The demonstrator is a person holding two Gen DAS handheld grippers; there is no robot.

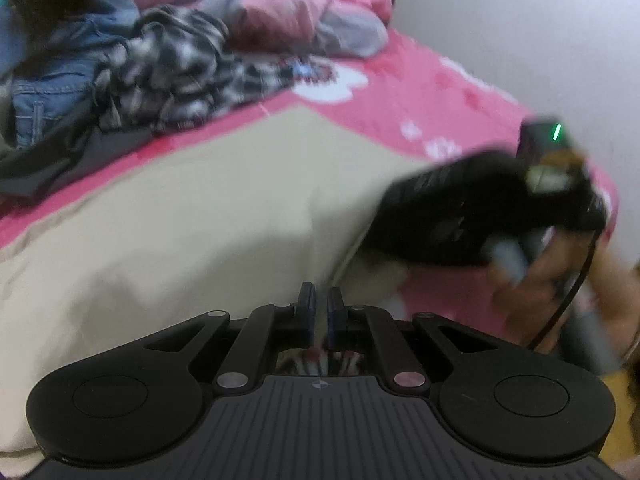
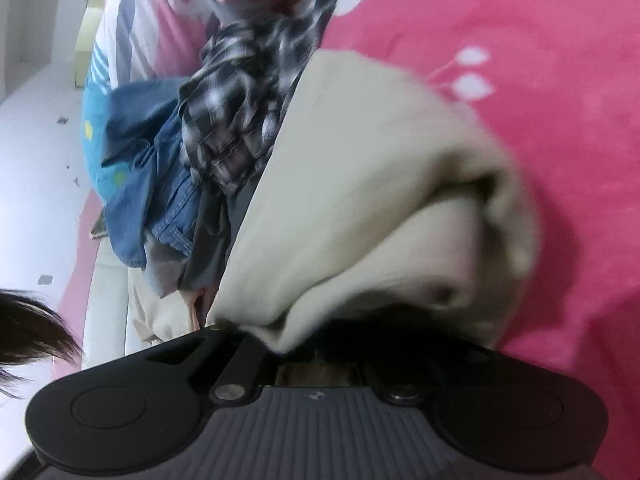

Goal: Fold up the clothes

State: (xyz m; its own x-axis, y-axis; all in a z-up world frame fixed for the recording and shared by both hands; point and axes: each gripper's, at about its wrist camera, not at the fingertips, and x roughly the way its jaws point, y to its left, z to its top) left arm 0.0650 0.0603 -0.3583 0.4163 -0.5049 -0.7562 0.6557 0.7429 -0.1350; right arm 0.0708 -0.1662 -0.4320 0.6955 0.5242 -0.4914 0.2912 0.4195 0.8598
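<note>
A beige garment (image 1: 208,208) lies spread over a pink flowered bedspread (image 1: 432,92). My left gripper (image 1: 320,304) is at the garment's near edge, its blue pads (image 1: 306,304) shut with a thin strip of the beige cloth pinched between them. My right gripper (image 1: 460,208), held in a hand, reaches onto the garment's right edge in the left wrist view. In the right wrist view the beige garment (image 2: 360,184) is bunched up over my right gripper (image 2: 316,344). The cloth hides its fingers, which are shut on a fold of it.
A heap of clothes lies beyond the garment: a black-and-white plaid shirt (image 1: 180,68), blue jeans (image 1: 52,92) and a pink and grey piece (image 1: 280,12). A white wall (image 1: 540,32) runs along the bed's right side. The plaid shirt (image 2: 240,108) touches the beige garment's far edge.
</note>
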